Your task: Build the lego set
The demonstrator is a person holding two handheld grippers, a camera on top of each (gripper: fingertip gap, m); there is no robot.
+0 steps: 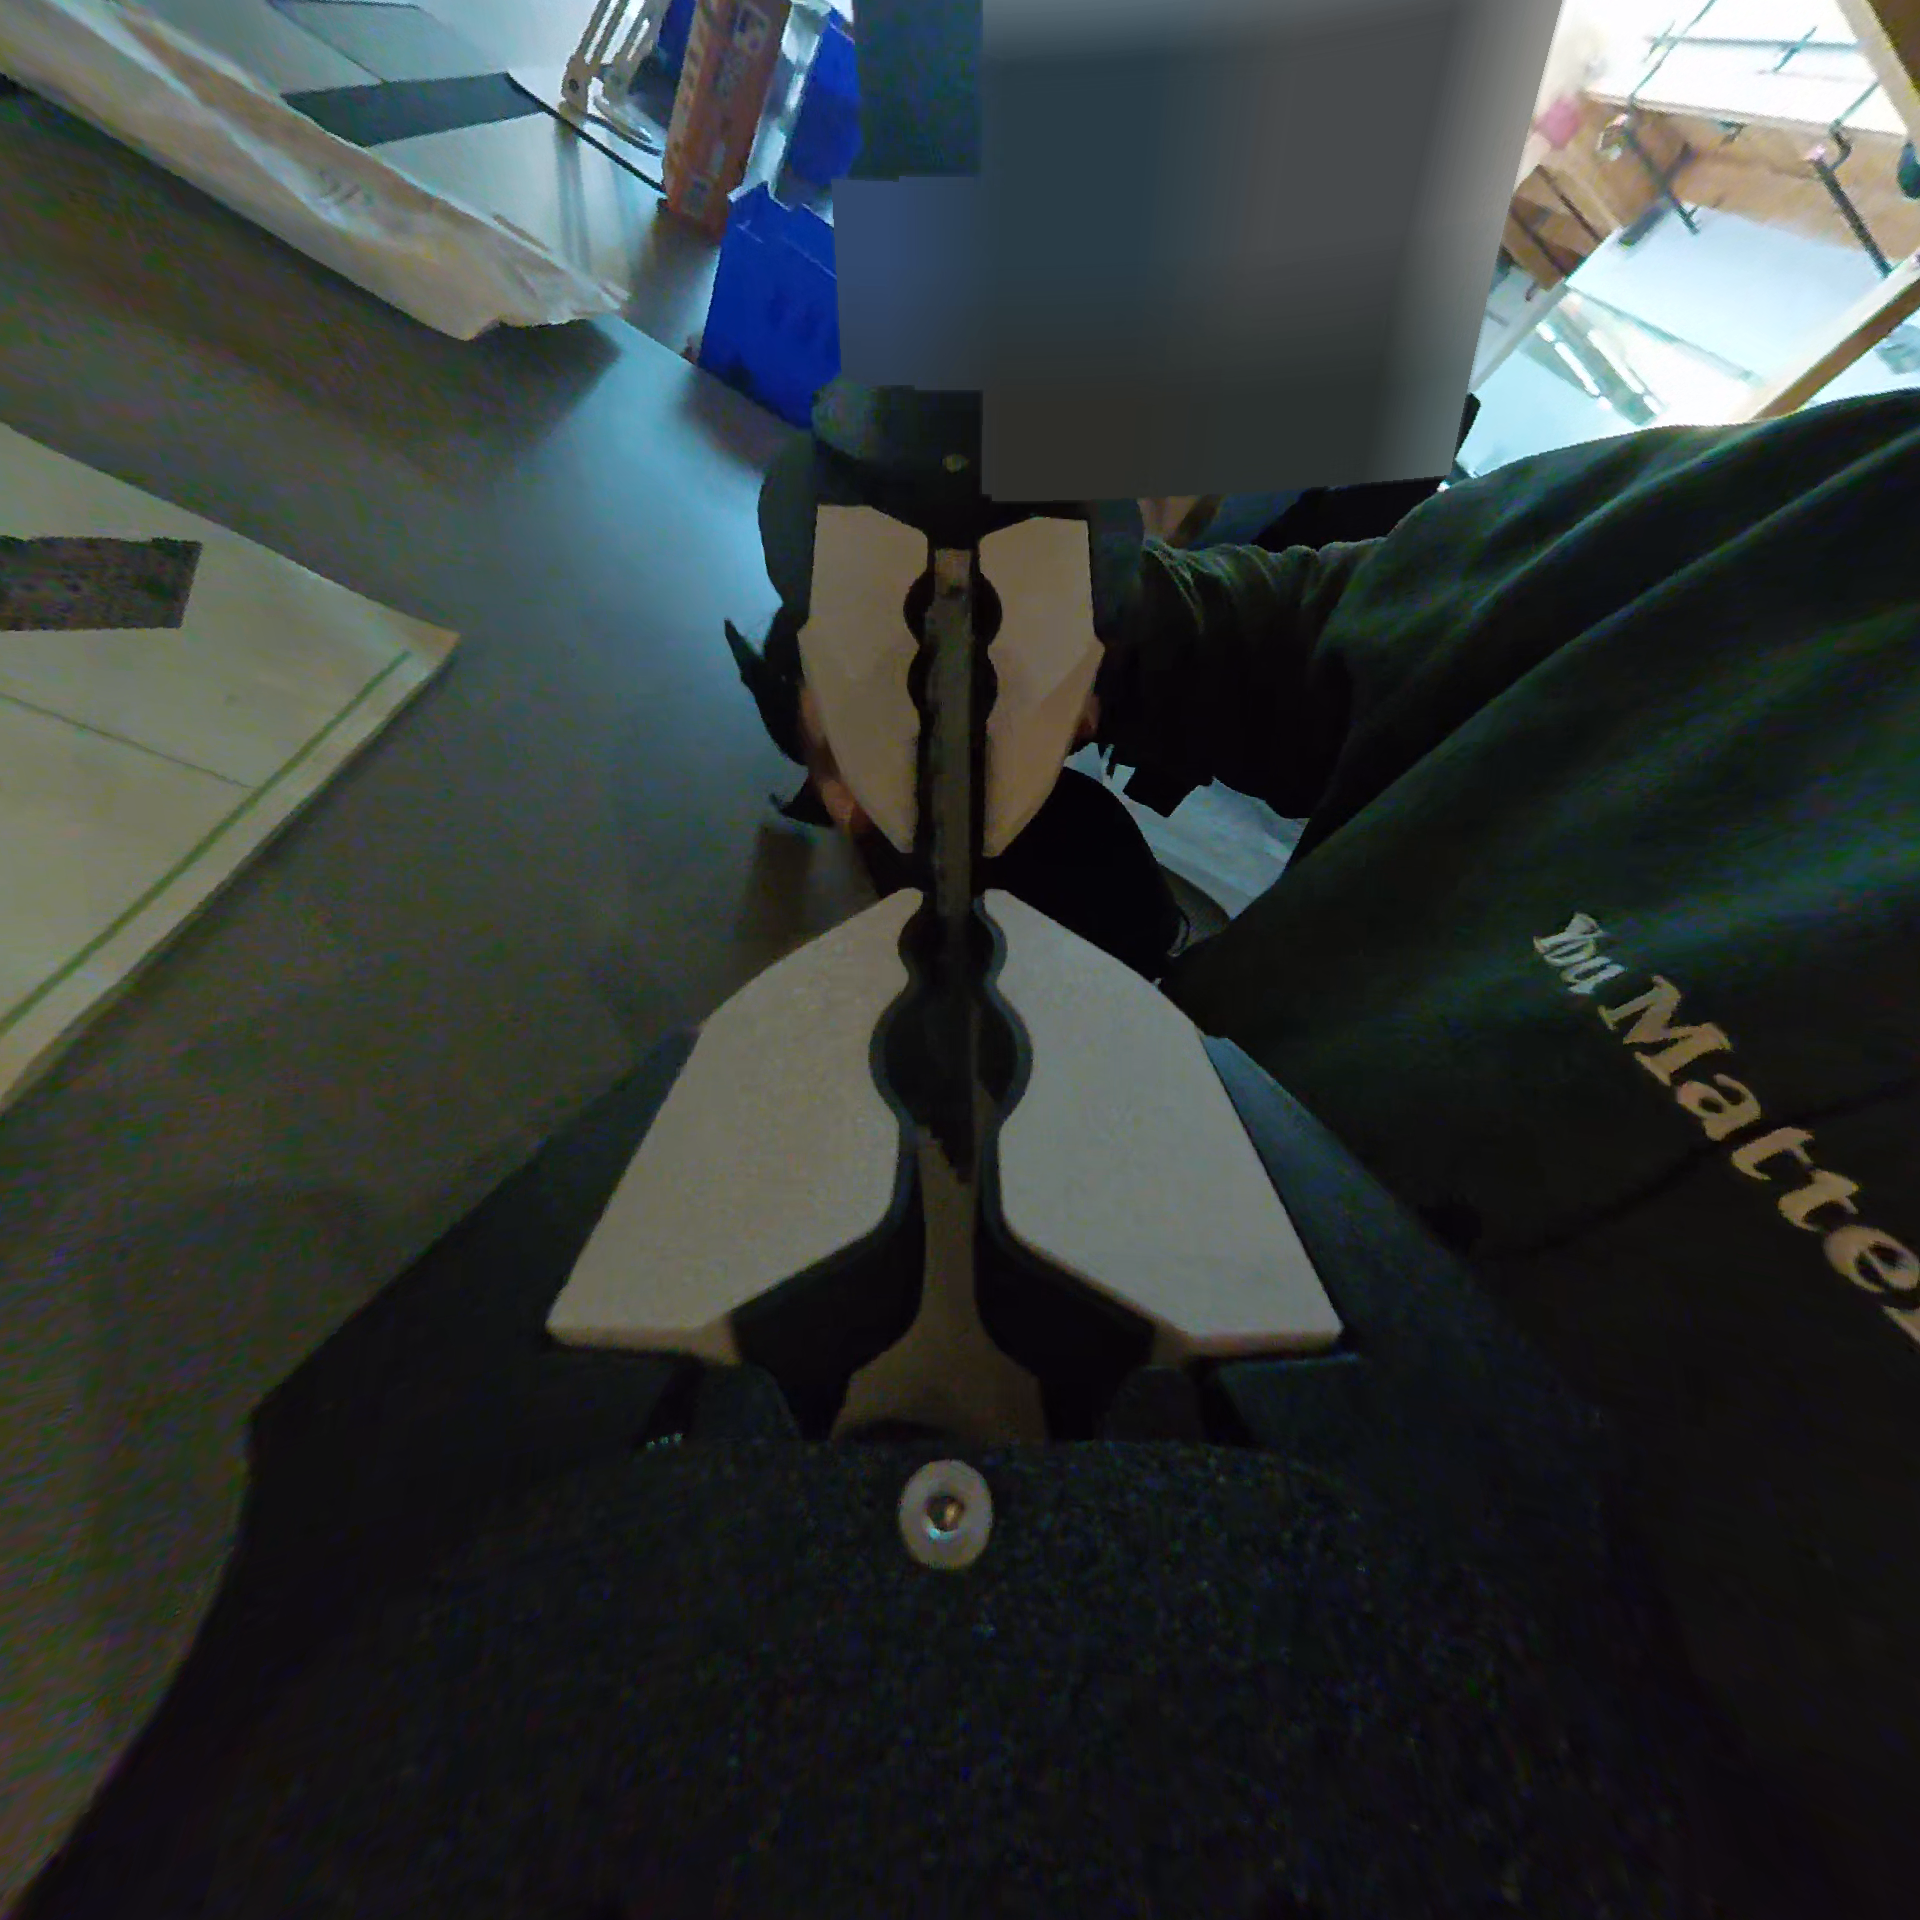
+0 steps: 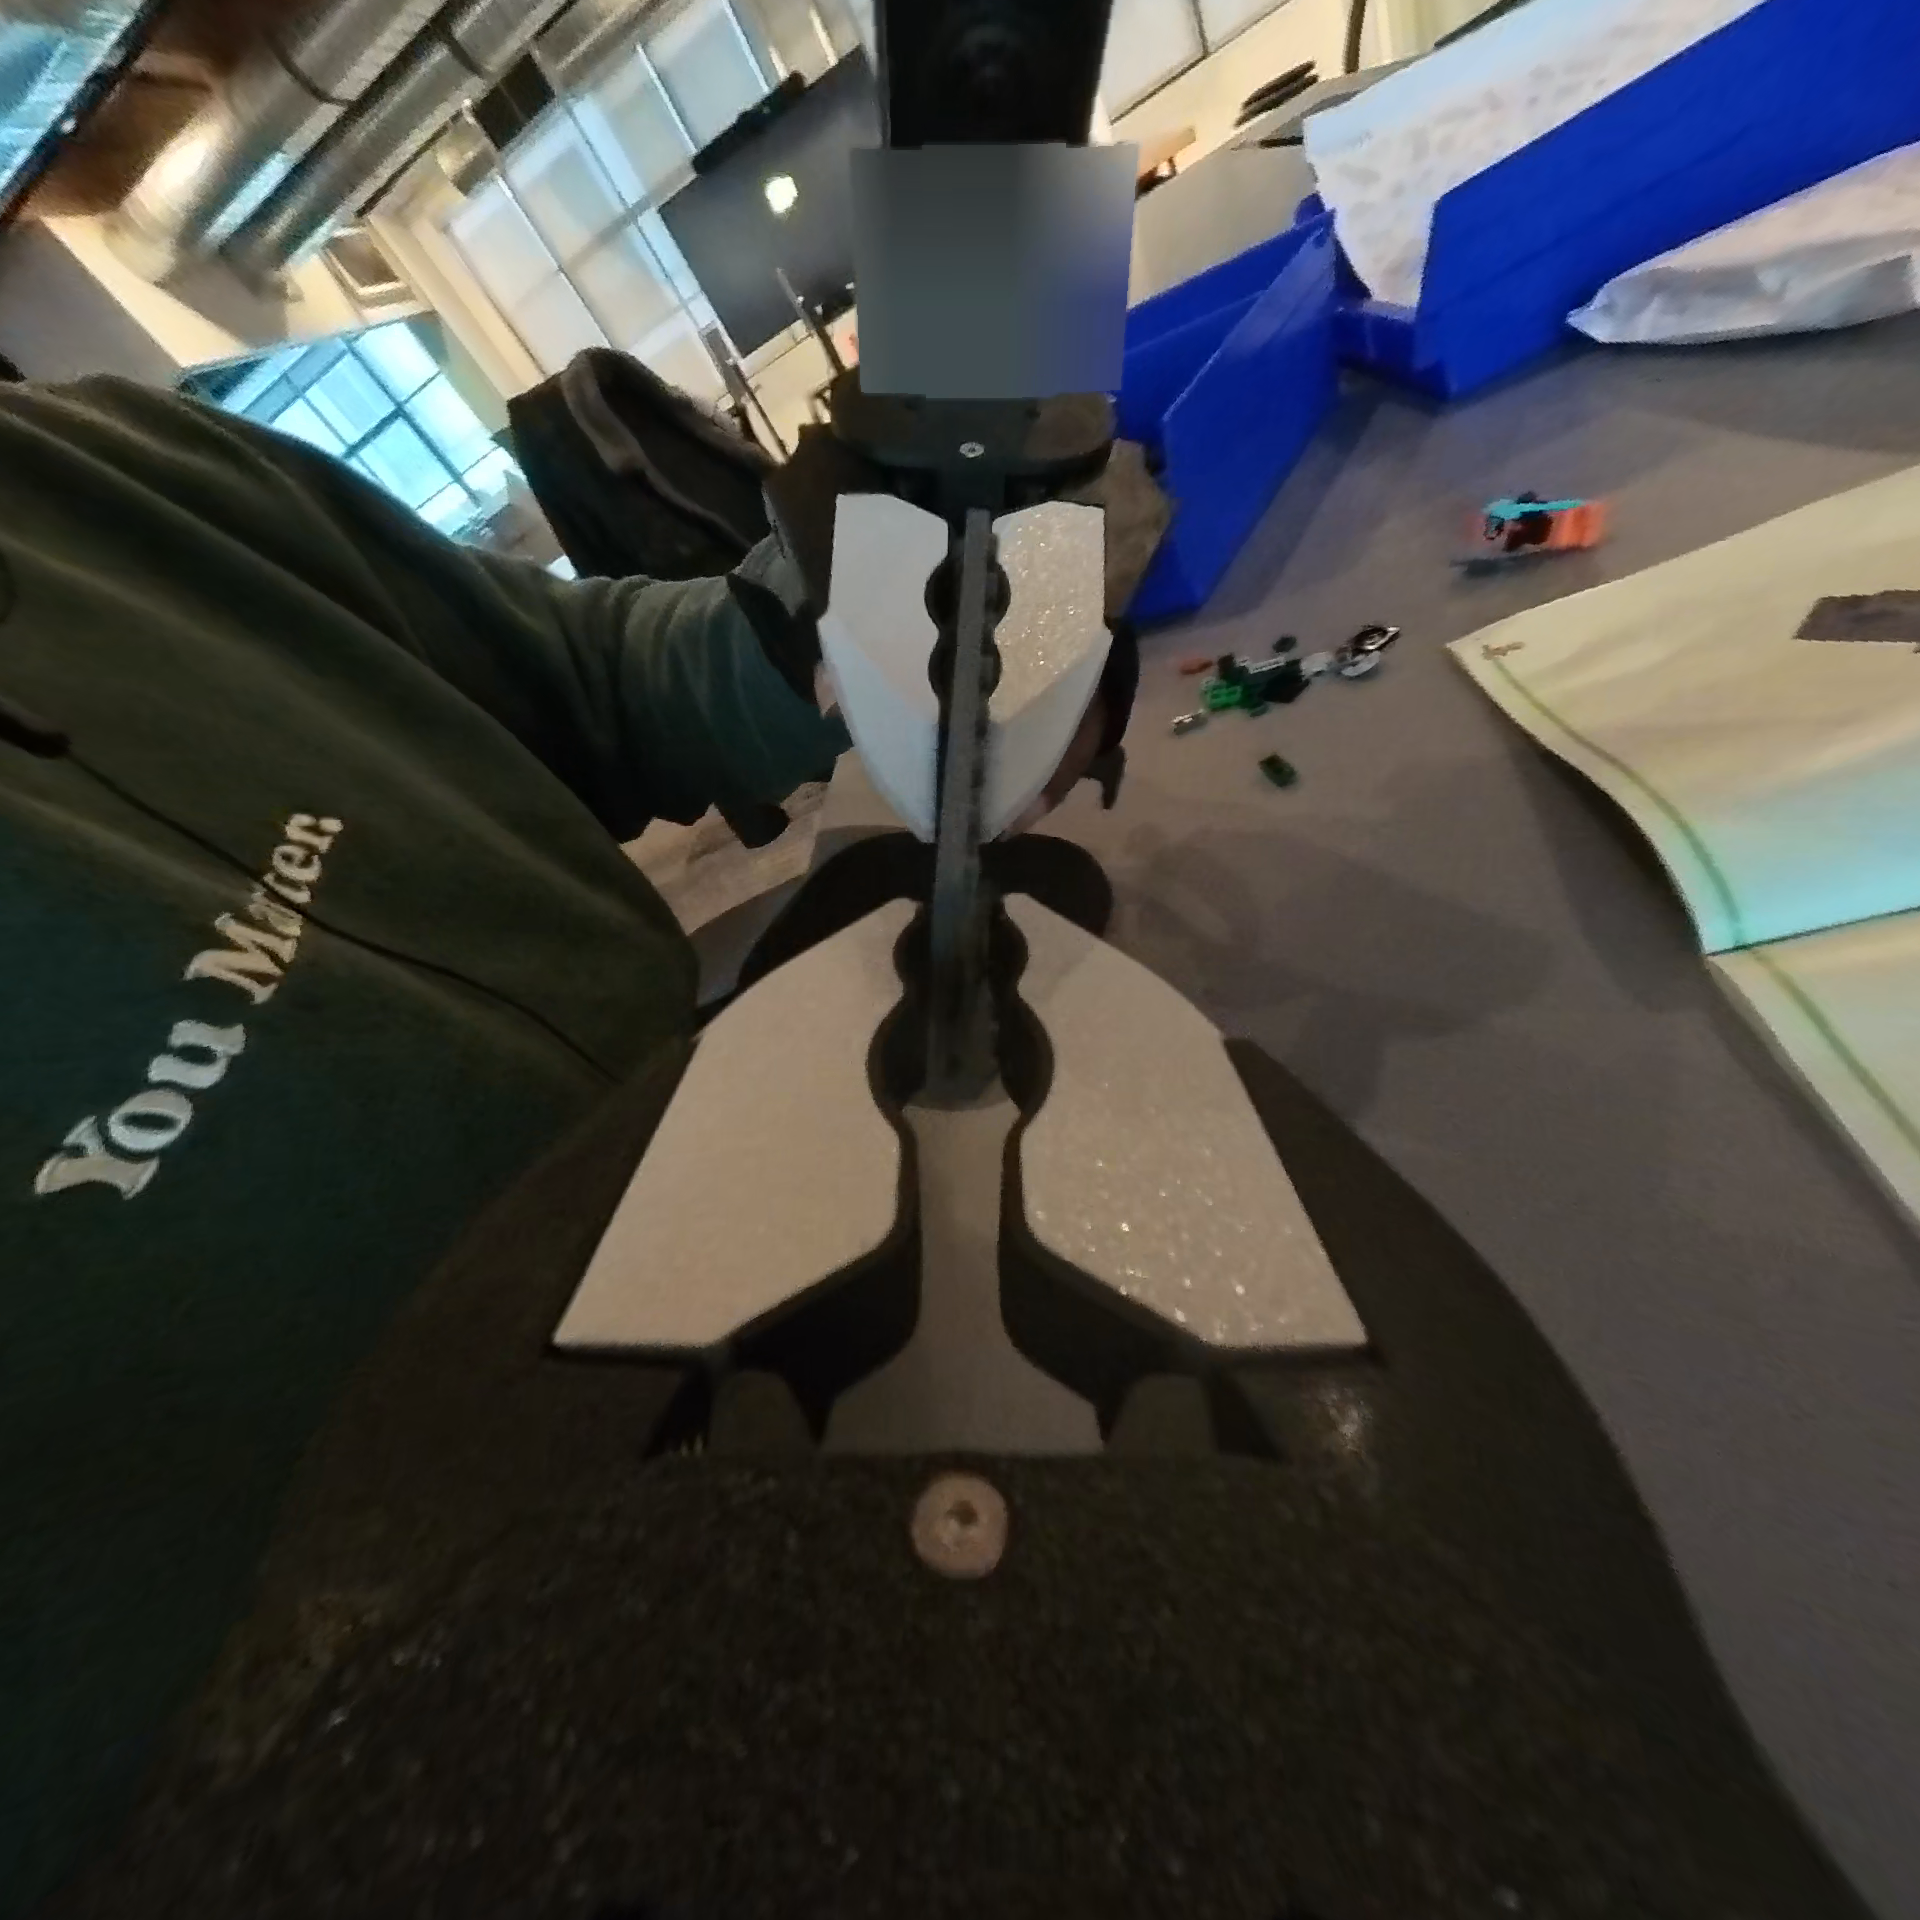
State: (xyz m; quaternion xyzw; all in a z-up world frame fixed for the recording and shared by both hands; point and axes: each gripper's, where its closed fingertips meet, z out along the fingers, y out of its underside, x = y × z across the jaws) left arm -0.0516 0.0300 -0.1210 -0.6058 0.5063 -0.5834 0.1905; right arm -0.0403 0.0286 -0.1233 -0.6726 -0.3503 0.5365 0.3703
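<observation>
A long thin black Lego beam point(image 1: 950, 1039) runs straight ahead between the two grippers, which face each other tip to tip above the grey table. My left gripper point(image 1: 951, 914) is shut on its near end. My right gripper point(image 1: 951, 847) is shut on the far end. In the right wrist view the same beam point(image 2: 964, 997) sits in my right gripper point(image 2: 961, 920), and the left gripper point(image 2: 961, 831) holds the other end. Loose Lego pieces point(image 2: 1278, 675) and a small orange and teal build point(image 2: 1548, 525) lie on the table to the right.
A person's dark green sleeve point(image 1: 1558, 831) is close on one side. Paper instruction sheets point(image 2: 1714, 748) point(image 1: 156, 779) lie on the table. Blue bins point(image 2: 1247, 416) point(image 1: 774, 291) stand at the back, with white bags point(image 2: 1766, 281) behind them.
</observation>
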